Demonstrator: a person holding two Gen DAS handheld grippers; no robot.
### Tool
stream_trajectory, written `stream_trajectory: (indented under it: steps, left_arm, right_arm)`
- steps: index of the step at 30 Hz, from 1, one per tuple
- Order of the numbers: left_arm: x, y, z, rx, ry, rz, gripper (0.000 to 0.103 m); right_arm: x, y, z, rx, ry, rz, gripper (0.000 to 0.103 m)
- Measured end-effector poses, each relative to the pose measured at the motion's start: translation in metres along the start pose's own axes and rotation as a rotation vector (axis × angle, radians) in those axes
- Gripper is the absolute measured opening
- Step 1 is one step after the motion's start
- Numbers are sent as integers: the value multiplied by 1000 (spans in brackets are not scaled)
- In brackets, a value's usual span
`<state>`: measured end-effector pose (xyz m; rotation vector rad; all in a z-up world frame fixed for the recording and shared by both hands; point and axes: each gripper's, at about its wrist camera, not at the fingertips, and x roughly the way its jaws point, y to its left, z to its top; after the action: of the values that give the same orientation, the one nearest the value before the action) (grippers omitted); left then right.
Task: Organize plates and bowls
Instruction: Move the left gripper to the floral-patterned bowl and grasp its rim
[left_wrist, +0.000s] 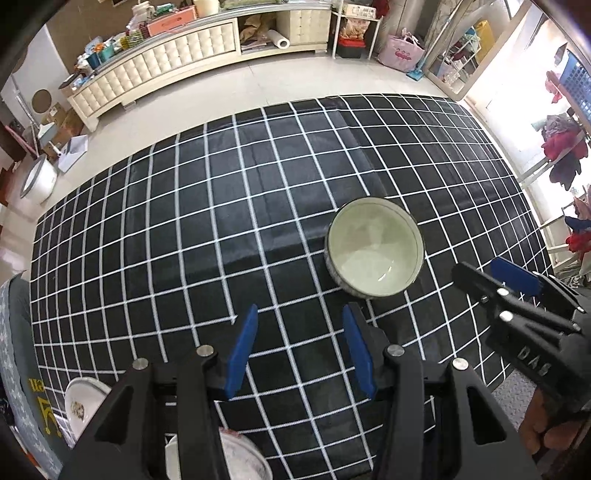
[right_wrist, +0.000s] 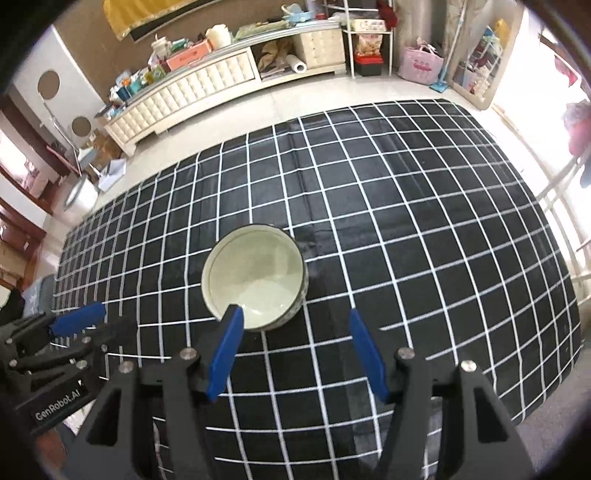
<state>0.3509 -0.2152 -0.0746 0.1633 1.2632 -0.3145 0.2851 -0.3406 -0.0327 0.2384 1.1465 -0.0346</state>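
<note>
My right claw (right_wrist: 295, 350) gapes empty, the bowl (right_wrist: 255, 278) just ahead, left of centre, one pad over its near rim; I'd shift left, straddle the wall, close gently; my left claw (left_wrist: 299, 350) idles open, plates (left_wrist: 86, 408) beneath.

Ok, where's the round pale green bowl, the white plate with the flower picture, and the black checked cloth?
Round pale green bowl (right_wrist: 255, 280): right wrist view, inside bottom.
White plate with flower picture (left_wrist: 83, 400): left wrist view, flowered middle.
Black checked cloth (right_wrist: 424, 229): right wrist view, bare square.
</note>
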Motion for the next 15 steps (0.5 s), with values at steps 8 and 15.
stream_trajectory:
  steps: [8,15]
  left_arm:
    - [37,-16,21,23,41,-31,46]
    - [75,-19,30,1,65,-51,46]
  right_arm:
    - [29,-11,15,17,56,8,64]
    - [60,-12,29,23,104,22,61]
